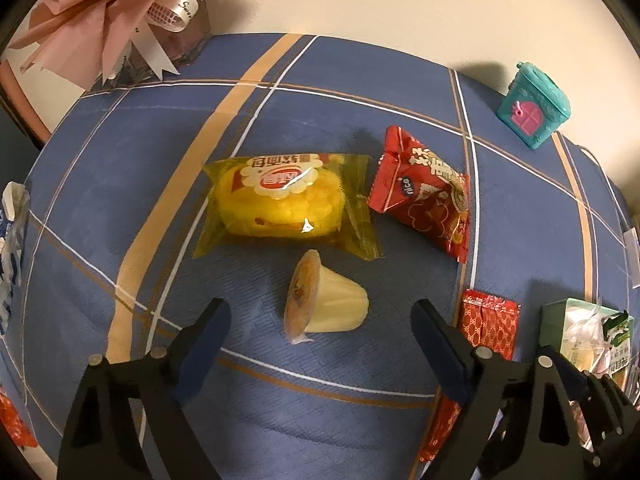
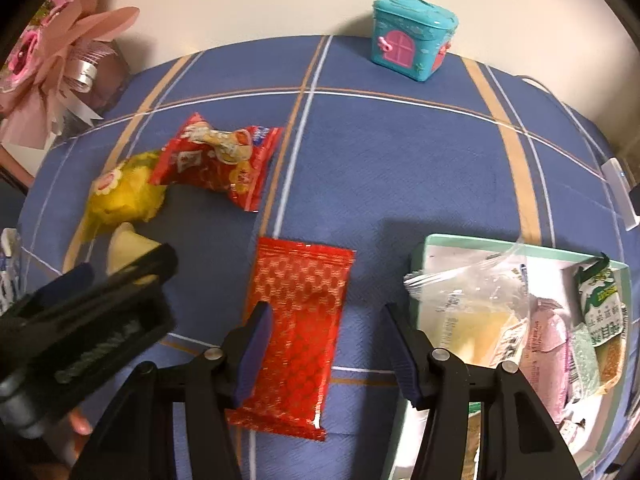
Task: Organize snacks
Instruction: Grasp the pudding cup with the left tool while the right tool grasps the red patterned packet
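- Covering the whole table is a blue checked cloth with tan and white stripes, and the snacks lie scattered on it.
- A green-rimmed box at the right already holds several wrapped snacks.
- The left gripper hangs over the cloth, jaws wide apart, nothing pressed between them.
- The right gripper points down with its jaws apart, one fingertip lying over the flat red packet, no pad squeezing it.
- A yellow cake pack lies mid-table, touching a crumpled red snack bag on its right.
- A jelly cup lies tipped on its side just below the cake, between the left fingertips but untouched.
- A teal toy house stands at the far edge.
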Tool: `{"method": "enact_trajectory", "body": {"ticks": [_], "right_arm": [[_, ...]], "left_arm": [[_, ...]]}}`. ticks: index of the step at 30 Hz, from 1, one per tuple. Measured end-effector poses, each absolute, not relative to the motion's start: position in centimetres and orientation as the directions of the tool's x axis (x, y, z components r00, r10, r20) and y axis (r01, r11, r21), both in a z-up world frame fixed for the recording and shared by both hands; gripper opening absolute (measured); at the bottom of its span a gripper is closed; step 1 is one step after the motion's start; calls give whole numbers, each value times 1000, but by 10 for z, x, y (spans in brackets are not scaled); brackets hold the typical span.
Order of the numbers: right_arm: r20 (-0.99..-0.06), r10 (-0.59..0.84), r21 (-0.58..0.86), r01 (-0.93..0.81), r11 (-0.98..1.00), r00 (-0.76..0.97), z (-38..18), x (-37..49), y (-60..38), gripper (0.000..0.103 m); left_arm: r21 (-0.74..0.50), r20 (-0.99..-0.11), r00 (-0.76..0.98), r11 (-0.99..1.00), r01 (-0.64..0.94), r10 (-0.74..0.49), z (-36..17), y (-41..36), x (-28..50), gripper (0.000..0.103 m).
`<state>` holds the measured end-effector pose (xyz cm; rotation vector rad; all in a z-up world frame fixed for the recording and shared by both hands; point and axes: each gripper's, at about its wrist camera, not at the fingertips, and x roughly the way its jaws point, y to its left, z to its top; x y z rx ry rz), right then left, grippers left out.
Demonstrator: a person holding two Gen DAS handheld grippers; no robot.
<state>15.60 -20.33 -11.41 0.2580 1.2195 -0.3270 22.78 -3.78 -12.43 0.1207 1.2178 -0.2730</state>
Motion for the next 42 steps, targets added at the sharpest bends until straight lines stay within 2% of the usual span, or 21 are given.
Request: {"method": "enact_trajectory", "body": {"ticks": [3,6,12,15,19,23,26,42], "right_arm": [[-951,-96,26,381,924,295,-118,157,-204,60],[-954,-99,19,385,923,283,-120,155,-203,60],[-957,-78,42,398,916,280,-120,153,-209,64],[-958,-57,64,402,913,282,-121,146,-206,68],[-959,-55,62,396,916,278,-128,151,-198,72],[-962,-57,53,386,921,267,-135,152,-186,74],[-963,-80,23,372,928,258,-140,154,-177,74],[-953,-131,-21,374,927,272,-148,155,-164,79]], "left_arm": [[-64,-937,315,960,274,-153,-129,-38,228,90],[-67,-935,318,958,280,-159,-132,-41,229,82],[-70,-935,317,958,279,-161,-138,-44,228,80],[-75,-935,315,958,275,-164,-140,-45,228,70],[-76,-934,316,956,284,-168,-142,-46,228,63],[-59,-936,318,956,287,-153,-142,-47,228,59],[-54,-935,326,963,263,-141,-142,-45,230,48],[-88,-946,286,970,228,-153,-138,-36,232,48]]}}
